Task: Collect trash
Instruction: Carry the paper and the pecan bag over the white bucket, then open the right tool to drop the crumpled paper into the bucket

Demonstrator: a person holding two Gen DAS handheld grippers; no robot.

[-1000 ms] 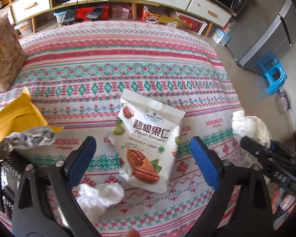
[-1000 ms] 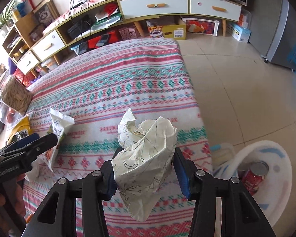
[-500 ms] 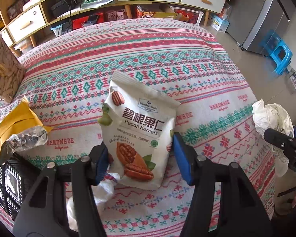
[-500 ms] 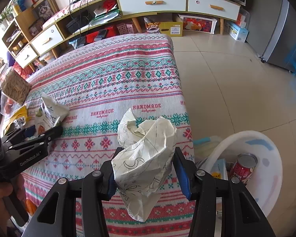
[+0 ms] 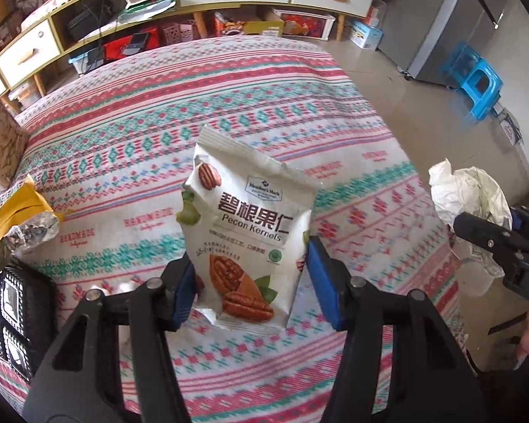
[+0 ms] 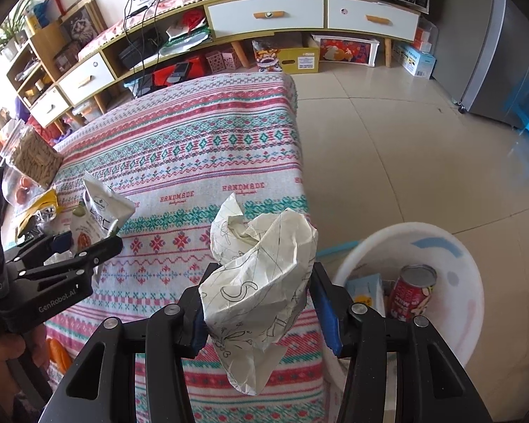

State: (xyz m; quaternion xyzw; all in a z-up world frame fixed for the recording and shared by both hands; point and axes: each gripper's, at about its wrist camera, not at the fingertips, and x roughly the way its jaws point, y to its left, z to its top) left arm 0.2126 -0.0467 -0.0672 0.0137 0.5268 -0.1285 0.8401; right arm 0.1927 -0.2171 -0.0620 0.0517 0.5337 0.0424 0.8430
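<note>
Two hand-held black grippers with blue pads are each pinching a piece of trash above a table draped in a pink, teal and white patterned cloth [image 5: 130,155]. The left gripper [image 5: 250,275], its jaws having just closed, is clamping a white foil pecan kernel snack bag [image 5: 245,236] by its lower sides, holding it upright, clear of the cloth. The right gripper [image 6: 259,303] is squeezing a crumpled ball of white paper with line drawings [image 6: 261,275] beyond the table's edge, near a white plastic bin [image 6: 472,282] that is holding a red tin can [image 6: 412,290].
</note>
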